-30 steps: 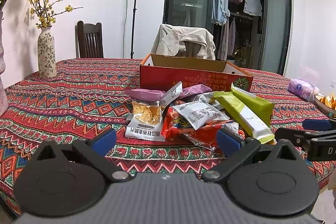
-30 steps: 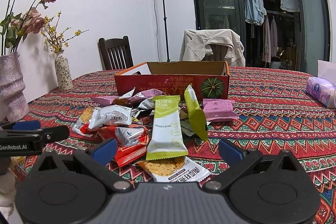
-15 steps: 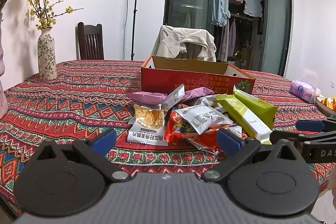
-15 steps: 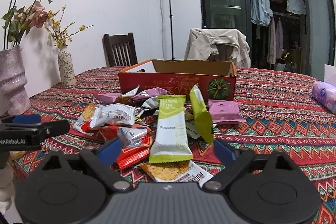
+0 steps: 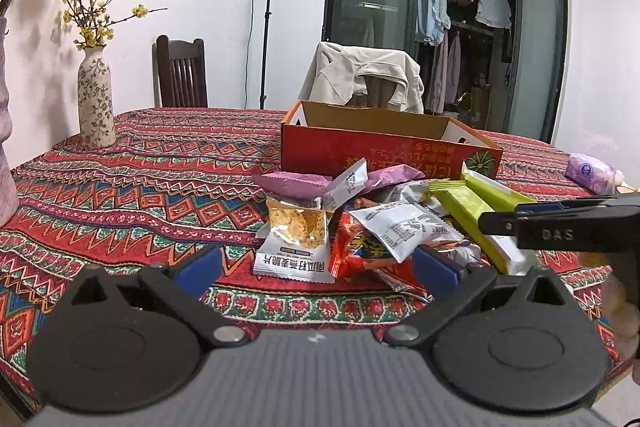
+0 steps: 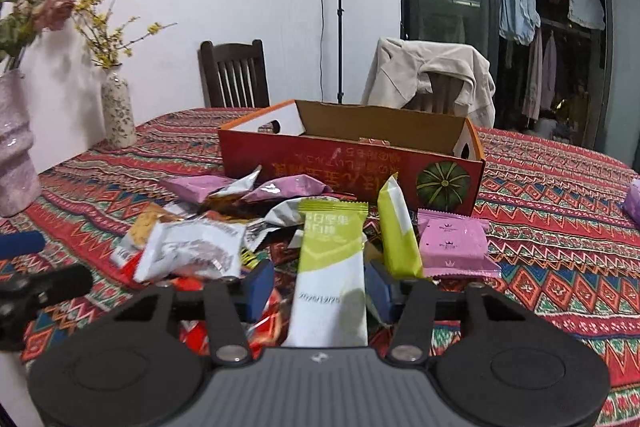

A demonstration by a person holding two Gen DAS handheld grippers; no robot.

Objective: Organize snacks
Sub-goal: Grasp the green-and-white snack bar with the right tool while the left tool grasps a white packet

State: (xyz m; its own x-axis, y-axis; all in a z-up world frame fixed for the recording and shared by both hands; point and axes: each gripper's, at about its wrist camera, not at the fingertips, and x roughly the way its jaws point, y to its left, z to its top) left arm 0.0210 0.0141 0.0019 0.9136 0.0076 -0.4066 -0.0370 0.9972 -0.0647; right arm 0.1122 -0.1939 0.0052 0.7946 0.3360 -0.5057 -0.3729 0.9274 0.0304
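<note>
Green packet [image 6: 330, 267] bottom (behind gripper housing)

Mixed snack packets [image 6: 192, 251] are heaped on the counter before an open red box [image 6: 352, 167]. A green-and-white bar [image 6: 330, 267] lies lengthwise atop the heap; pink packets [image 6: 454, 245] lie beside it.

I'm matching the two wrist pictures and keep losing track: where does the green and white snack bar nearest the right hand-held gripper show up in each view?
Left wrist view: the green and white snack bar lies at the right of the snack pile, its near end under the right hand-held gripper.
Right wrist view: bottom centre, lengthwise between the closing jaws; contact unclear.
Shared landmark: the red cardboard box behind the pile.
</note>
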